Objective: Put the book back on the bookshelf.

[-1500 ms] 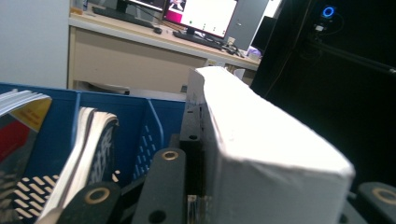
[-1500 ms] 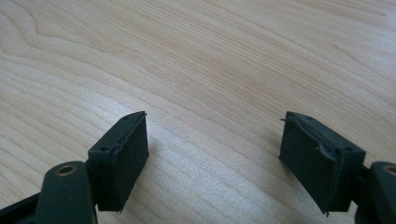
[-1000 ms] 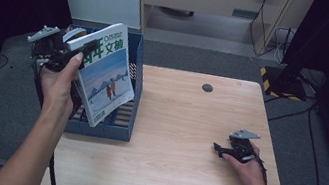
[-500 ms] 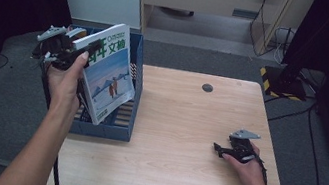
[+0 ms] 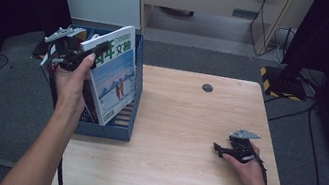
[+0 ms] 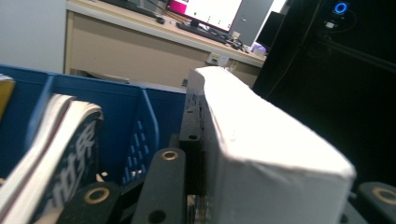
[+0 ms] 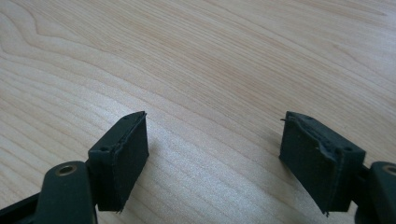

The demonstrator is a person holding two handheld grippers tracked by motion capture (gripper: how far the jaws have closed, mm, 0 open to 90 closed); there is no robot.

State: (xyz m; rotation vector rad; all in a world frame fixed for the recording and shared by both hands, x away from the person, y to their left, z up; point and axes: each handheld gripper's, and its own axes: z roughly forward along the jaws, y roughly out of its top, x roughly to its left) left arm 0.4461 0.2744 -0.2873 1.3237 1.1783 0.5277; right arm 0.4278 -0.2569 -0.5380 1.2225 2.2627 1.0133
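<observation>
A person at a light wooden counter (image 5: 176,160) works two hand-held grippers. The left gripper (image 5: 89,52) is clenched on the upper edge of one magazine (image 5: 112,76), a glossy issue whose cover shows large green characters above a snowy scene with small figures. The magazine hangs tilted over the one blue file box (image 5: 128,117) that sits at the counter's left edge, its lower end down inside the box's front compartment and its top leaning away to the left. In the left gripper view, the magazine's white page edge (image 6: 261,140) runs up between the black jaws, which press on it from both sides. That same view shows one more magazine (image 6: 56,154) with a dark spine and pale characters, standing slanted in the neighbouring compartment behind a blue divider (image 6: 140,135); the edge of a third, yellowish item peeks in at the far left, too little to identify. The right gripper (image 5: 223,150) rests on the bare counter near the right front corner, well apart from the box. In the right gripper view its two padded jaws stand wide apart over the wood grain (image 7: 210,70), released, with nothing between them. One small dark round disc (image 5: 208,87) lies toward the counter's far edge.
</observation>
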